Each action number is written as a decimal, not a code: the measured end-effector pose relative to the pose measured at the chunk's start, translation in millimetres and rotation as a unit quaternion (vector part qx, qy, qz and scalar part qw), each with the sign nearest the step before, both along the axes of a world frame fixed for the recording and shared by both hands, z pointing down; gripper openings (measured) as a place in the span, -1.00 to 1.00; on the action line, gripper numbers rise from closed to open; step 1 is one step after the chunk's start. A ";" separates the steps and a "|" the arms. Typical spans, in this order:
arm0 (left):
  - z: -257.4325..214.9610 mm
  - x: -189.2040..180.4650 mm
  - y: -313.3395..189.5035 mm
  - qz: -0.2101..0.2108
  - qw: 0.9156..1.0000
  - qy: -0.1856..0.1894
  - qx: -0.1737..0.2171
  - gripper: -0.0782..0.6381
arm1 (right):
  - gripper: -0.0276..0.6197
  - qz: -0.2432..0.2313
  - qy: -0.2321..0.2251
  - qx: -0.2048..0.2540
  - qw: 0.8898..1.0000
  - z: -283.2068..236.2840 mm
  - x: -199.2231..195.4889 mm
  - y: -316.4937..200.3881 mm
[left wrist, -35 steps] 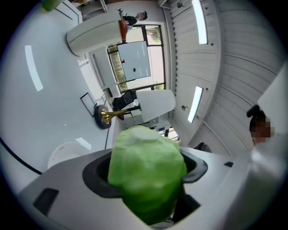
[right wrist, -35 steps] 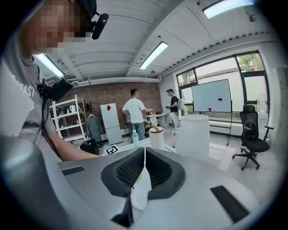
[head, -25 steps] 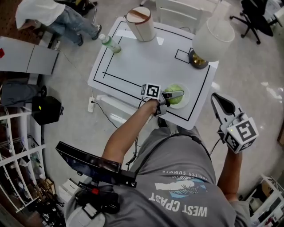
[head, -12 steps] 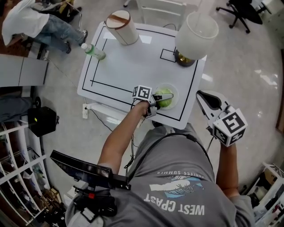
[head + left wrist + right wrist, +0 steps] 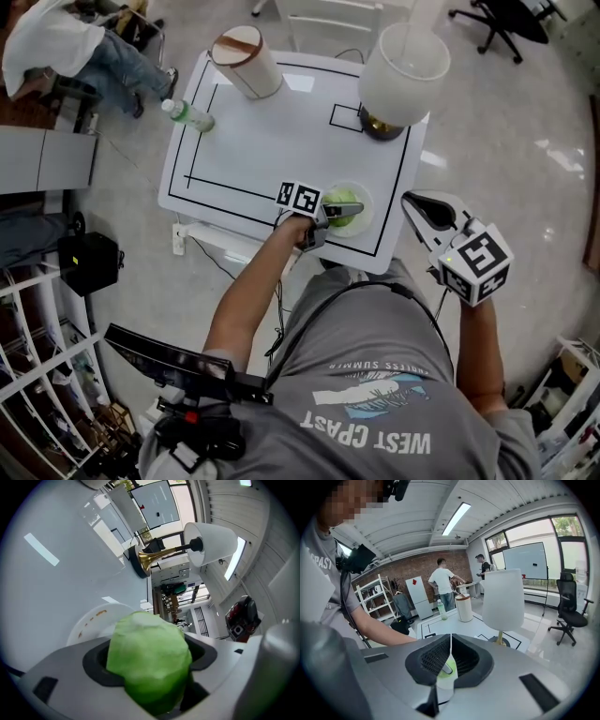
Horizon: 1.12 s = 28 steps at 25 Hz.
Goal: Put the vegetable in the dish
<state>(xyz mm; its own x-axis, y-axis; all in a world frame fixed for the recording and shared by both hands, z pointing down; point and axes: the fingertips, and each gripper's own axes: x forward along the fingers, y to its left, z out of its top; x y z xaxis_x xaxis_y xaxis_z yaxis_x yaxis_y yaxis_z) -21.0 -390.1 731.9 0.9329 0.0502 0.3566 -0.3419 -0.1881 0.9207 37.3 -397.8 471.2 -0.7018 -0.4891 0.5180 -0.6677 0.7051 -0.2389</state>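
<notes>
- The person's grey T-shirt [image 5: 375, 394] carries white print reading "WEST COAST", upside down in the head view; the smaller line above it is too fine to read.
- Each of the 2 grippers bears a cube with black-and-white square markers: 1 by the left wrist [image 5: 298, 197], 1 on the right [image 5: 478, 262]. The patterns hold no readable words.
- The right gripper [image 5: 411, 200] [image 5: 449, 656] hangs off the table's near right corner, over the floor. Its jaws are closed tip to tip, leaving only a thin slit, and nothing is between them.
- The left gripper [image 5: 342, 210] [image 5: 150, 679] reaches over the table's near edge. Its jaws stand partly apart and are clamped on a pale green cabbage [image 5: 339, 199] [image 5: 147, 658], which fills the gap between the dark pads.
- The cabbage sits over the white dish [image 5: 362, 221] [image 5: 91, 620], which has a few small orange marks on its rim. Whether the cabbage rests on the dish I cannot tell.
- The dish stands near the front right of a white table [image 5: 272, 141] marked with black rectangle lines.
- Farther back are a brass-footed lamp with a white shade [image 5: 403, 66] [image 5: 206, 543] [image 5: 502, 599], a clear plastic bottle [image 5: 186, 115] [image 5: 442, 610] at the left edge, and a white cylindrical bin with a wood-banded lid [image 5: 246, 61] [image 5: 464, 607].
- In the right gripper view, 2 people stand beyond the table by a brick wall.
</notes>
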 end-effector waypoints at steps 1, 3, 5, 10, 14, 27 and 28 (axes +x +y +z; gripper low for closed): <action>-0.2 -1.3 -1.8 -0.001 1.000 -0.004 0.008 0.16 | -0.89 0.000 0.000 -0.001 1.000 0.9 0.4 0.5; -1.4 -3.2 -4.3 -0.001 1.000 -0.012 0.023 0.20 | -0.89 -0.001 0.000 -0.004 1.000 2.8 1.5 1.7; -3.6 -3.9 -4.5 0.005 0.999 -0.019 0.038 0.29 | -0.89 -0.001 -0.001 -0.007 1.000 4.1 2.5 2.8; -4.3 -10.5 -5.5 0.028 0.995 -0.048 0.086 0.36 | -0.89 -0.005 -0.001 -0.011 1.000 7.3 0.4 3.5; -5.3 -18.4 -10.3 0.037 0.990 -0.068 0.118 0.40 | -0.89 -0.011 -0.001 -0.015 1.000 10.6 -2.9 4.2; -7.7 -29.0 -26.0 0.061 0.955 -0.137 0.258 0.59 | -0.89 -0.026 0.001 -0.028 0.999 20.0 -16.3 4.5; -5.8 -29.1 -26.4 0.061 0.952 -0.143 0.264 0.64 | -0.89 -0.027 0.001 -0.030 0.999 21.2 -16.9 4.6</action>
